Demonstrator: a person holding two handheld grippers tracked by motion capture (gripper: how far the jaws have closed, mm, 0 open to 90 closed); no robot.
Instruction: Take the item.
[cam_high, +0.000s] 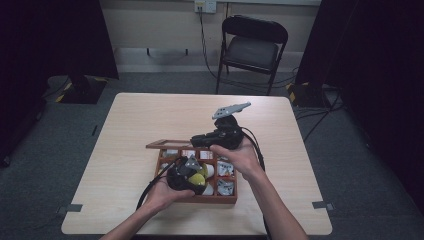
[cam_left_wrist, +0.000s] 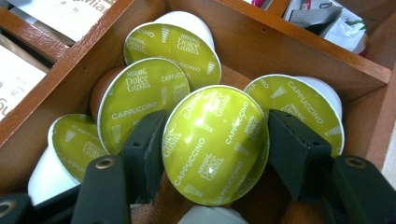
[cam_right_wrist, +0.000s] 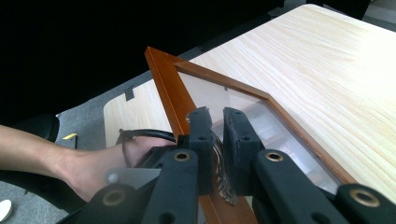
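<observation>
A wooden compartment box (cam_high: 215, 199) sits at the table's near middle. Its glass-panelled lid (cam_high: 162, 144) (cam_right_wrist: 164, 79) stands raised, and my right gripper (cam_high: 196, 141) (cam_right_wrist: 215, 116) is shut on the lid's wooden front edge, at a small metal clasp (cam_right_wrist: 223, 184). My left gripper (cam_high: 196, 176) (cam_left_wrist: 215, 149) reaches down into one compartment and is shut on a green-topped cappuccino capsule (cam_left_wrist: 215, 144) (cam_high: 198, 180), one pad against each side of it. Several more green capsules (cam_left_wrist: 142, 100) lie around it in the same compartment.
Other compartments hold white packets (cam_high: 225, 186) and paper sachets (cam_left_wrist: 14, 74). The light wooden table (cam_high: 145, 117) has bare room to the left, right and behind the box. A black folding chair (cam_high: 252, 47) stands beyond the far edge.
</observation>
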